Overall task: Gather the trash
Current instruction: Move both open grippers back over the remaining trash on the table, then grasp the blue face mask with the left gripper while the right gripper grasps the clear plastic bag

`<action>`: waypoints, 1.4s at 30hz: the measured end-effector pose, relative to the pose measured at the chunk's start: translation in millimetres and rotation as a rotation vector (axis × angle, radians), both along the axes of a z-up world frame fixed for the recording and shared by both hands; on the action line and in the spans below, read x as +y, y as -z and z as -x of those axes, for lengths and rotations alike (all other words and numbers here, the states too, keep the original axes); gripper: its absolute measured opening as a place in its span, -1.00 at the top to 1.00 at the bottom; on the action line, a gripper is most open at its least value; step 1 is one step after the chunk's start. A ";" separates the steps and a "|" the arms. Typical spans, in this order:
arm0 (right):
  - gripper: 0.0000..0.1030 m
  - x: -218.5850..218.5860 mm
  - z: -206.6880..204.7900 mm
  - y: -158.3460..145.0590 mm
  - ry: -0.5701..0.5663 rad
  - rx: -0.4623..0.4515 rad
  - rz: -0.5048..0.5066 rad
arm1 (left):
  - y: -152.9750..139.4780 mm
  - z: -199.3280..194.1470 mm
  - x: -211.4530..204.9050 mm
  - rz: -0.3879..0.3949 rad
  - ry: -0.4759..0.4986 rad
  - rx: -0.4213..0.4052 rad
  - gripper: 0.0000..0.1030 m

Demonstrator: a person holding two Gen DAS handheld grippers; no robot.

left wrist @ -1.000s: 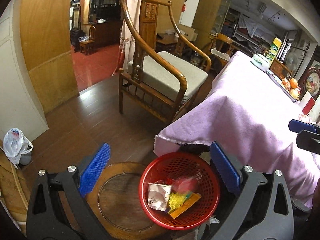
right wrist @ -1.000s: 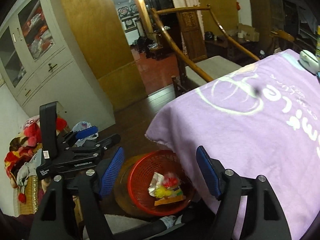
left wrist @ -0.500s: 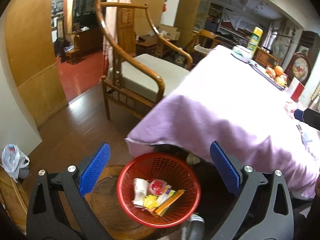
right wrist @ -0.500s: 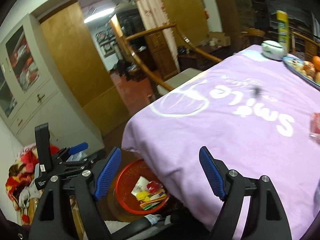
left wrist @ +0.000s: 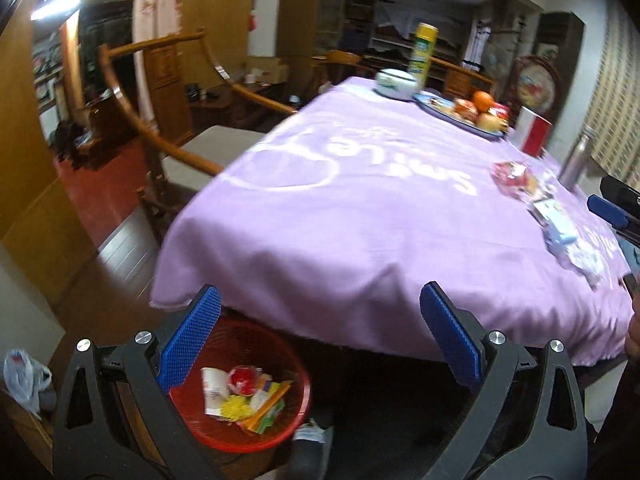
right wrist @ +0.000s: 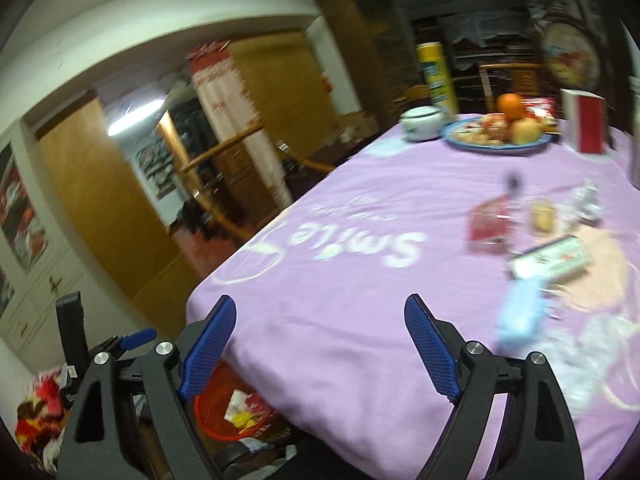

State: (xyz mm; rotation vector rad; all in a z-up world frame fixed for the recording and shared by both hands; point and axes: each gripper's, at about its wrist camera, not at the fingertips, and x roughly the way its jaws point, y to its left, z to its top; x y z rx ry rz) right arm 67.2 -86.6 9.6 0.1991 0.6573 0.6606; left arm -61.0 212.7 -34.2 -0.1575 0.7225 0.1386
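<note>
Two empty tools (left wrist: pixel 320 336) (right wrist: pixel 320 344), red basket (left wrist: pixel 296 416) below

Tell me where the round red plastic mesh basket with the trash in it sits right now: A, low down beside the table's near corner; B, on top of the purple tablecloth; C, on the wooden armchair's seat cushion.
A: the round red plastic mesh basket sits low, below the overhanging edge of the purple tablecloth, holding a paper cup and wrappers.

Sitting low beside the table's corner: red mesh basket (left wrist: pixel 256 412) holding a paper cup and wrappers. Lying scattered on purple cloth: blurred wrappers (right wrist: pixel 520 248), possibly snack packets.
</note>
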 end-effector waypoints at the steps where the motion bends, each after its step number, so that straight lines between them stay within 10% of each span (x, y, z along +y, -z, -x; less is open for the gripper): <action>1: -0.67 -13.3 -0.7 1.4 0.024 0.002 -0.011 | -1.9 -4.3 -10.3 -0.003 0.021 0.002 -0.87; 17: -0.70 -171.0 -25.9 46.5 0.349 0.060 -0.111 | 2.7 -98.1 -167.0 0.012 0.349 0.099 -0.87; 38: -0.70 -215.1 -66.9 87.6 0.462 0.152 -0.086 | 34.6 -210.1 -291.0 0.022 0.577 0.212 -0.86; 42: -0.70 -216.2 -69.2 92.4 0.458 0.177 -0.098 | 38.3 -215.8 -281.8 0.058 0.588 0.215 -0.13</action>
